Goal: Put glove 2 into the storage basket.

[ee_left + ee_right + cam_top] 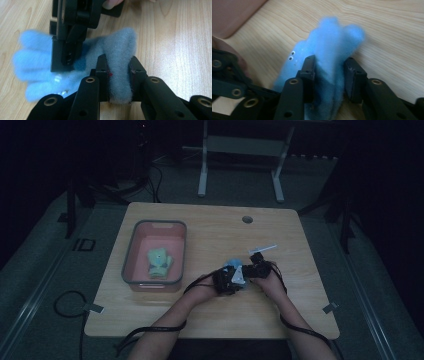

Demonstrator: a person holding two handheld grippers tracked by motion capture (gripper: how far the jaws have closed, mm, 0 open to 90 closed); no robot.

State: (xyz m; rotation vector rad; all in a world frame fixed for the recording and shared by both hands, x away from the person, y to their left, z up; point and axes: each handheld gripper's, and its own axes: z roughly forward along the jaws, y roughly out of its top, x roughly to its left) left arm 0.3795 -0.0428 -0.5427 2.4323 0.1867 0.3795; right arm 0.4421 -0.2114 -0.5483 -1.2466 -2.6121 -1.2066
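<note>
A fuzzy blue glove (232, 264) with two small googly eyes (292, 55) lies on the wooden table (210, 230), right of its middle. My left gripper (227, 281) is shut on a fold of the blue glove (120, 75), with both pads pressed into the pile. My right gripper (257, 269) straddles another part of the glove (332, 45). Its left pad (310, 68) lies against the fabric, while a thin dark gap shows at the other pad. From the left gripper view, the right gripper (67, 50) comes down onto the glove's finger end. The two grippers stand close together.
A pink bin with a grey rim (134, 245) stands at the table's left and holds a pale green glove (159, 262); its corner (232, 15) is close by. A white strip (263, 249) lies just behind the grippers. A cable hole (247, 219) is near the far edge.
</note>
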